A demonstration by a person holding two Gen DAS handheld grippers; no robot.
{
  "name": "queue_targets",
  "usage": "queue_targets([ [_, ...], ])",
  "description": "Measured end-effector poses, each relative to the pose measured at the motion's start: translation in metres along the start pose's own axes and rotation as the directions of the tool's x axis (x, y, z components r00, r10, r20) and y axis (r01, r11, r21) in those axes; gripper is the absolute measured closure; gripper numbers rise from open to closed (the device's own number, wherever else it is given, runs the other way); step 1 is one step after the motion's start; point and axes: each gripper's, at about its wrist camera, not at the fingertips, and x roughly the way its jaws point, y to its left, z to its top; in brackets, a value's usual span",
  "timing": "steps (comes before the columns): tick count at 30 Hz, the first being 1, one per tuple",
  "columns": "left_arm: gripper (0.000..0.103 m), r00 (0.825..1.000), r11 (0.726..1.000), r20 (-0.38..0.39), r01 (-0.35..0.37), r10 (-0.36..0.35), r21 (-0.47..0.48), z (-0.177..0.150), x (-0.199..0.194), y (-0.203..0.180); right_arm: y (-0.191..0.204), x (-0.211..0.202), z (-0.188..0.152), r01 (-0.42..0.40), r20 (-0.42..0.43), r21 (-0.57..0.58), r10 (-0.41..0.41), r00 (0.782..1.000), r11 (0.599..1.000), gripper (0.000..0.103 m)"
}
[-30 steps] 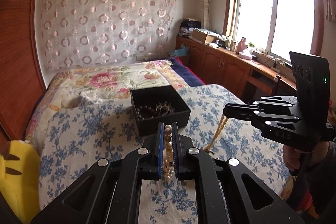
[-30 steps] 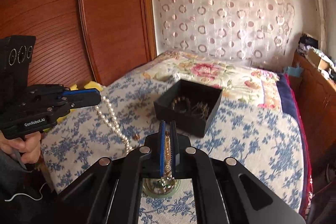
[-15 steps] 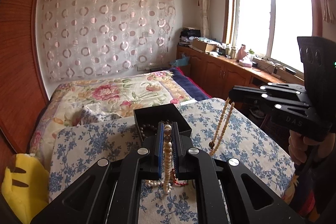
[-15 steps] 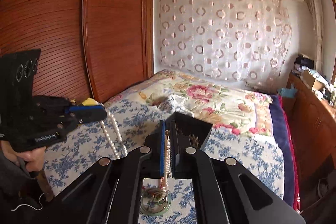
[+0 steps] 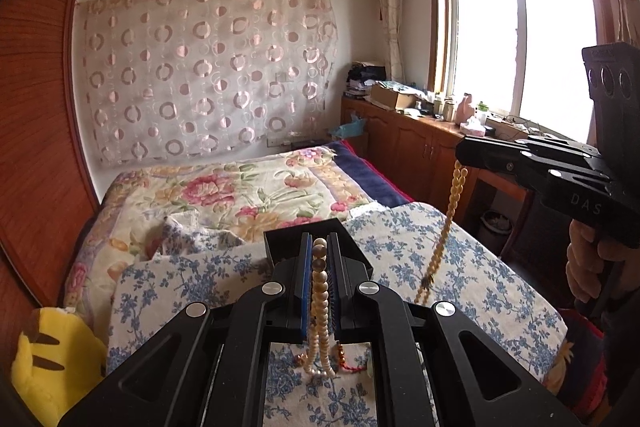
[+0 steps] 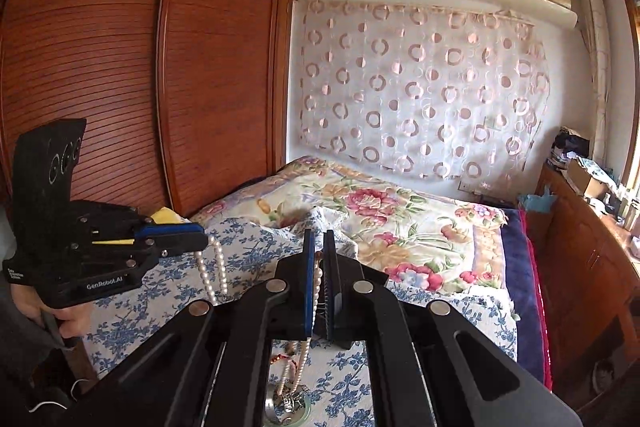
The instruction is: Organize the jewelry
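Between the clamped fingers of the left gripper (image 5: 320,267) and right gripper (image 6: 319,267), a pearl necklace (image 5: 318,311) hangs (ends dangling below), liable to snag or slip.

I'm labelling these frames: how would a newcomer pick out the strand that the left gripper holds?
Find the bed's blue-flowered sheet. Above its near end the left gripper is shut on a pearl strand. Its round cream beads hang as a doubled loop, plumper than the slimmer strand under the right gripper.
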Motion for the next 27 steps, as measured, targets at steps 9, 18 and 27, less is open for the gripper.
queue_targets([
  [9, 0.097, 1.000, 1.000, -0.006, -0.001, 0.001, 0.008, 0.005, 0.001, -0.004, -0.012, 0.008, -0.029, 0.030, -0.085, 0.024, -0.027, 0.996, 0.999, 0.098],
  [18, 0.097, 1.000, 1.000, -0.017, 0.004, -0.003, 0.012, 0.006, 0.006, -0.010, -0.022, 0.001, -0.050, 0.069, -0.115, 0.057, -0.062, 0.991, 0.996, 0.098],
  [27, 0.097, 1.000, 1.000, 0.012, -0.005, 0.004, 0.030, 0.018, 0.004, -0.016, -0.017, -0.010, -0.035, 0.068, -0.068, 0.047, -0.065, 0.996, 0.997, 0.098],
])
